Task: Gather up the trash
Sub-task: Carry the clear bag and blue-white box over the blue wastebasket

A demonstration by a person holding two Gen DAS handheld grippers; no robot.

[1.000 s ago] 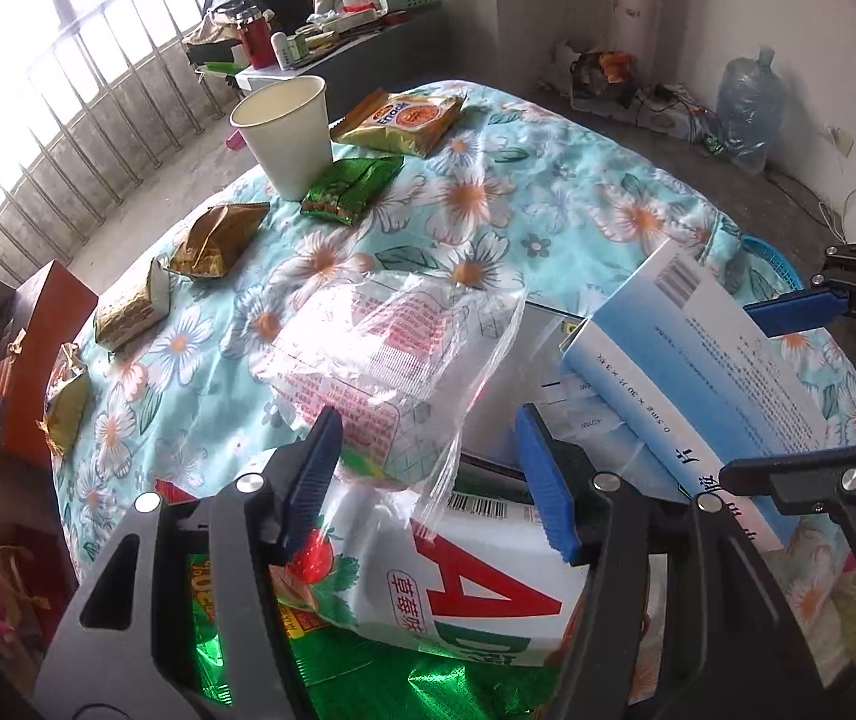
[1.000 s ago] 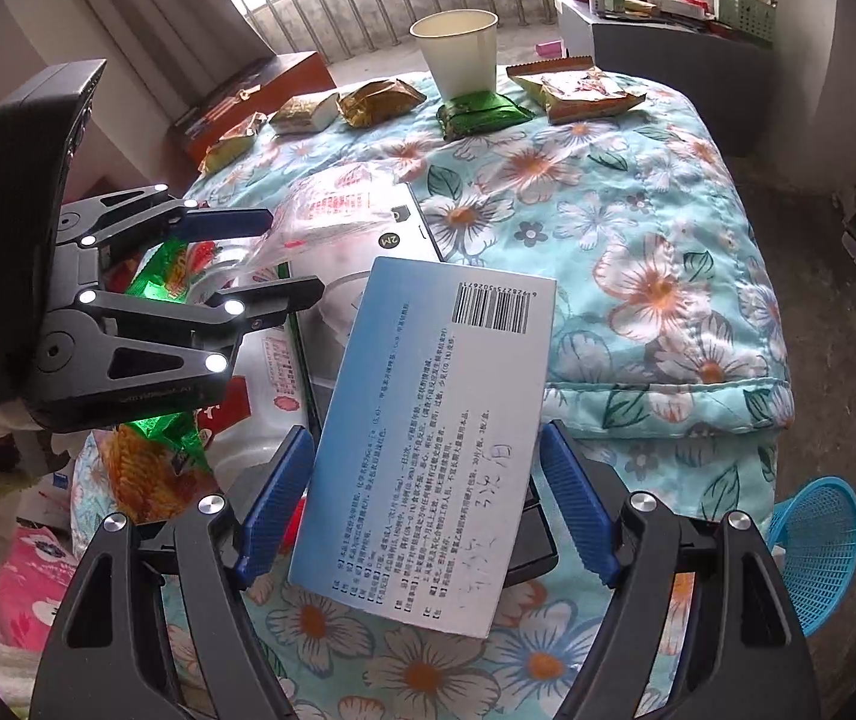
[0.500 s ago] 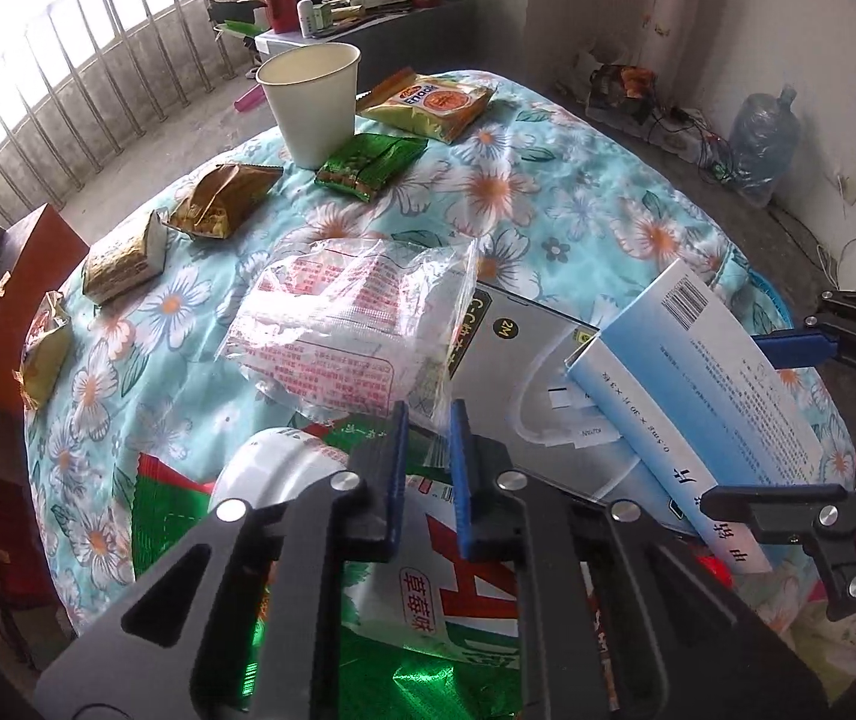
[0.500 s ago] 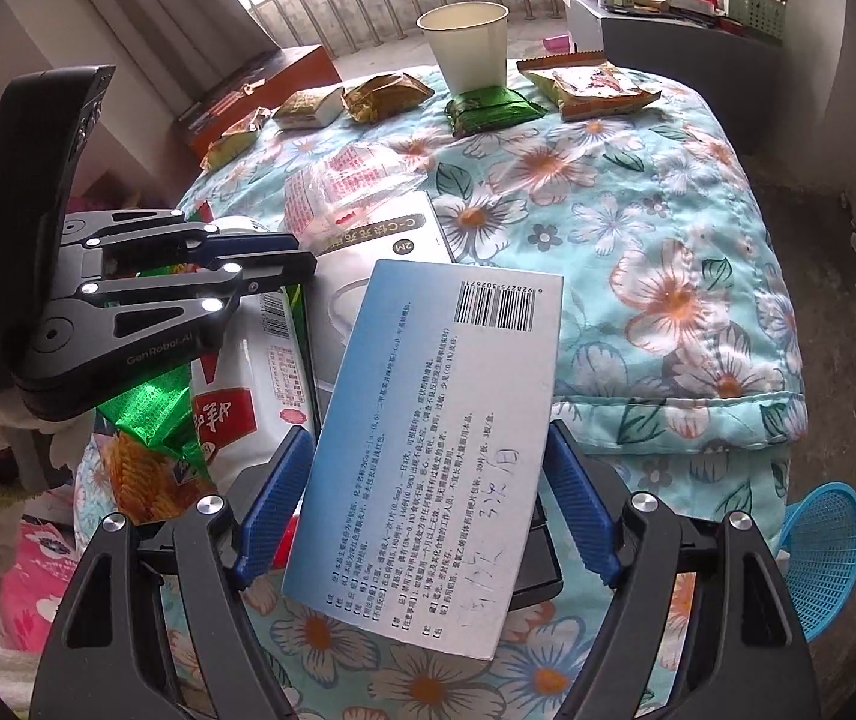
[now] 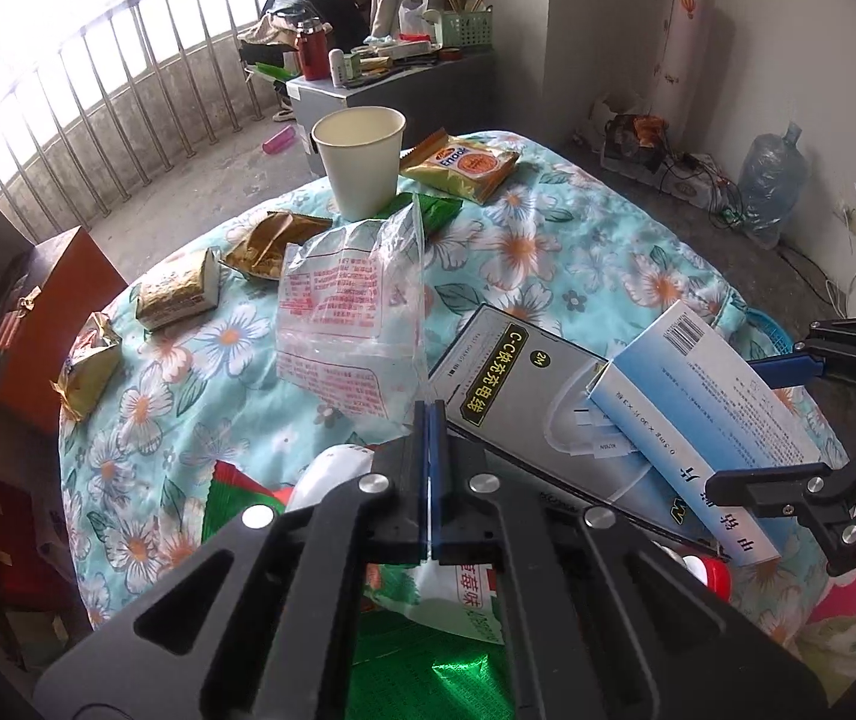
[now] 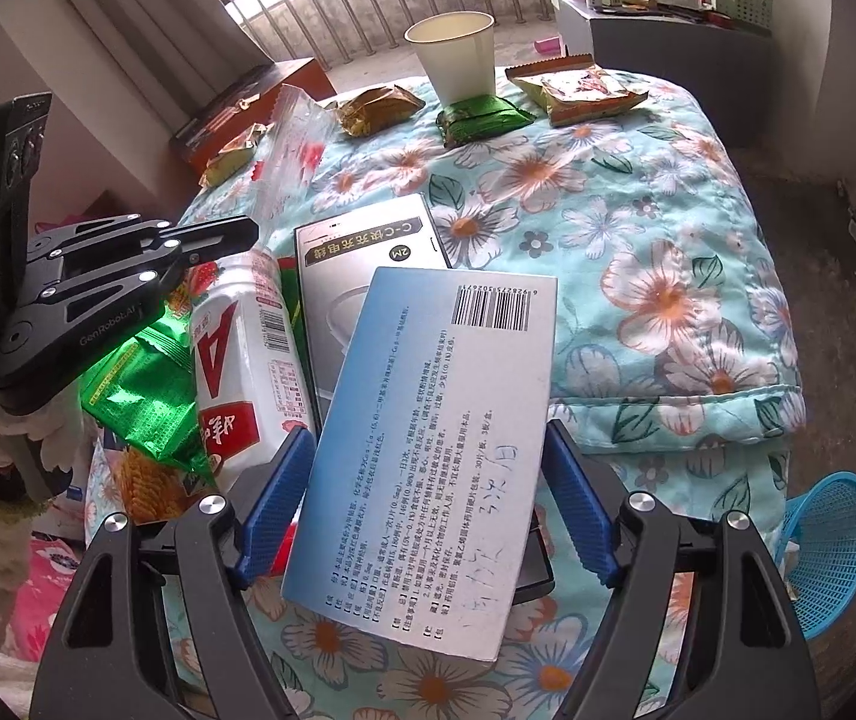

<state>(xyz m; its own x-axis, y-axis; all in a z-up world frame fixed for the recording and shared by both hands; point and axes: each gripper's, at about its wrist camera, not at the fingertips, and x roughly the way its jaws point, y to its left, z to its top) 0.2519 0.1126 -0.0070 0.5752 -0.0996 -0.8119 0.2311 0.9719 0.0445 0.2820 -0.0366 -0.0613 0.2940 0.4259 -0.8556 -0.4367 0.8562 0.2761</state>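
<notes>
The left gripper (image 5: 429, 414) pinches one corner of a crumpled clear plastic bag with red print (image 5: 347, 312); its own black body hides the pinched edge, and the bag stands up over the flowered turquoise cloth (image 5: 578, 252). The right gripper (image 6: 428, 498) clamps a pale blue cardboard box with a barcode (image 6: 428, 450) across its width, covering part of a grey cable box (image 6: 362, 276). Open cloth lies rightward, ending at a dropping edge above a blue plastic basket (image 6: 830, 546).
</notes>
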